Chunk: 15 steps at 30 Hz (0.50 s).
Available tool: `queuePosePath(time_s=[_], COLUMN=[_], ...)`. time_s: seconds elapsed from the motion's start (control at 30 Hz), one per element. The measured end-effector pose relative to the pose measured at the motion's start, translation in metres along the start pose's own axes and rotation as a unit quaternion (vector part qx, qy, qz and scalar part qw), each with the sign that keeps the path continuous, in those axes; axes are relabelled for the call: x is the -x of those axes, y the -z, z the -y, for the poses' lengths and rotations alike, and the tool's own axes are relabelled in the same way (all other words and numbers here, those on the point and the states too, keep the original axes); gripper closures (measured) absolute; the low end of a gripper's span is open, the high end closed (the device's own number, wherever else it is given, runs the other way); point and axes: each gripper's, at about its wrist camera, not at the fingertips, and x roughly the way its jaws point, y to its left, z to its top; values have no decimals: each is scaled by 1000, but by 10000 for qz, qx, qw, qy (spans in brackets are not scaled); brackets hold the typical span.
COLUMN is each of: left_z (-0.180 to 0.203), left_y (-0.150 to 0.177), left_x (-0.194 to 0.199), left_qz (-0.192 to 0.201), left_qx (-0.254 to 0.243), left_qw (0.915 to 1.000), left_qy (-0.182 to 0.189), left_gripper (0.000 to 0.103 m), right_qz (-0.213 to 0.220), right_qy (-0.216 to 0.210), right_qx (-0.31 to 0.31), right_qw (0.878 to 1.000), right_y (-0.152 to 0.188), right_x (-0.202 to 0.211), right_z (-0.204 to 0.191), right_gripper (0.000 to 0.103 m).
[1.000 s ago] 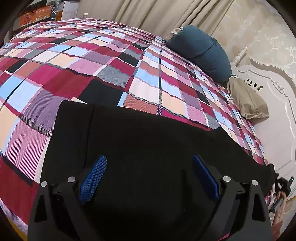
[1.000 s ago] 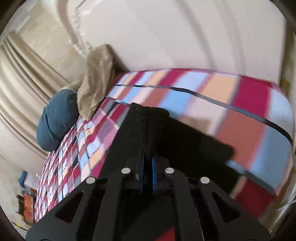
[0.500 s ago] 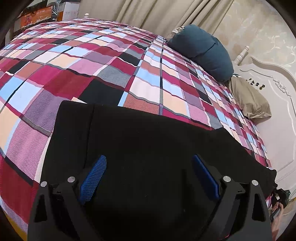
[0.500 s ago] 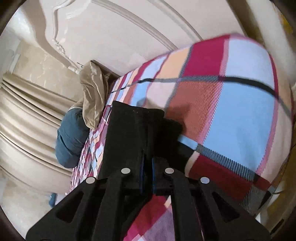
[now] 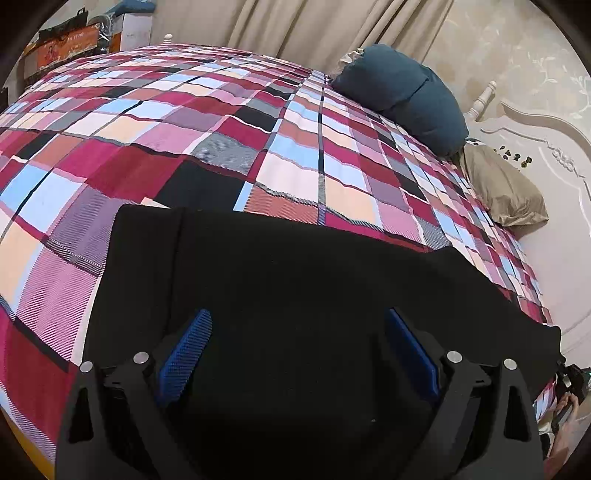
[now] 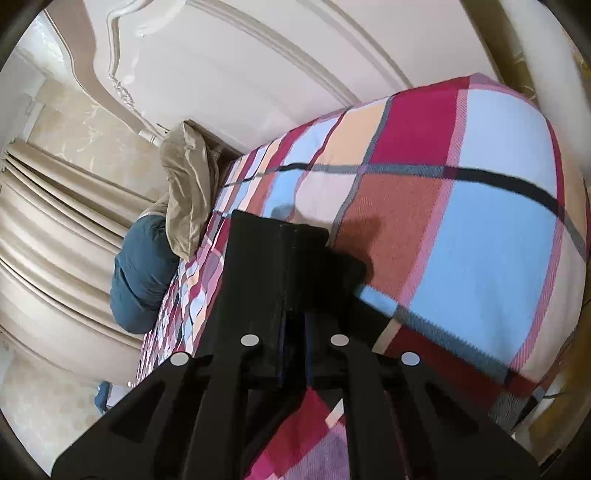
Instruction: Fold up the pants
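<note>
Black pants (image 5: 295, 280) lie flat across the near side of a plaid bedspread (image 5: 229, 122). My left gripper (image 5: 297, 343) is open, its blue pads wide apart just above the pants' middle, holding nothing. In the right wrist view my right gripper (image 6: 293, 325) is shut on the end of the black pants (image 6: 280, 258); the cloth stands out beyond the fingertips over the bedspread (image 6: 480, 229). The right gripper also shows small at the far right edge of the left wrist view (image 5: 570, 380).
A dark teal pillow (image 5: 402, 92) and a tan pillow (image 5: 506, 188) lie at the head of the bed by a white carved headboard (image 5: 554, 155). Beige curtains (image 5: 295, 26) hang behind. Boxes (image 5: 70, 48) stand at the far left.
My right gripper has swung and tilted with the pants' end held, so more bedspread and headboard show. The left gripper has stayed open over the pants.
</note>
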Motion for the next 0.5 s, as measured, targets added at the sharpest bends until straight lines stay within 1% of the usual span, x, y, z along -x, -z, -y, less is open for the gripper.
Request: queuePosePath(time_s=[0.1,0.17,0.2,0.23,0.27,0.3,0.33,0.37,0.4,0.43,0.47,0.5], left_z=[1,1,1,1,1,1,2,3,3,5,5,6], left_y=[0,-1,0,0,-1,0,0,1,1,1,2,2], left_x=[-1,-2,-1,-1,-1,-1,-2,-2,-2,-3,-3,-4], left_qz=[-5,-10,-8,-3,1,14,28,37,47,55,60,61], left_qx=[19,24,24,26,24,25,12,-9,-36,-67,-91,-114], left_qw=[10000,10000,10000,10000,10000,10000,10000,10000,10000,9999,9999,9998], left_qy=[-34,-38,-36,-37,-35,-35,-36,-43,-56,-70,-82,-117], left_gripper=[9,9,9,8,8,8,7,7,6,5,5,5], right_qz=[2,1,35,89,126,246,311,381,459,490,405,247], right_qy=[-128,-166,-139,-89,-38,169,267,335,402,433,448,460], right_qx=[-172,-175,-147,-89,-53,27,99,203,373,541,834,995], right_qw=[9998,9997,9998,9999,9999,9996,9991,9985,9974,9964,9947,9937], right_y=[3,4,5,6,6,4,2,0,-5,-10,-21,-28], right_x=[-2,5,10,15,20,28,33,38,44,47,46,42], right_z=[11,14,13,11,10,8,6,3,-3,-8,-16,-20], right_gripper=[96,96,95,91,84,76,60,53,51,44,31,28])
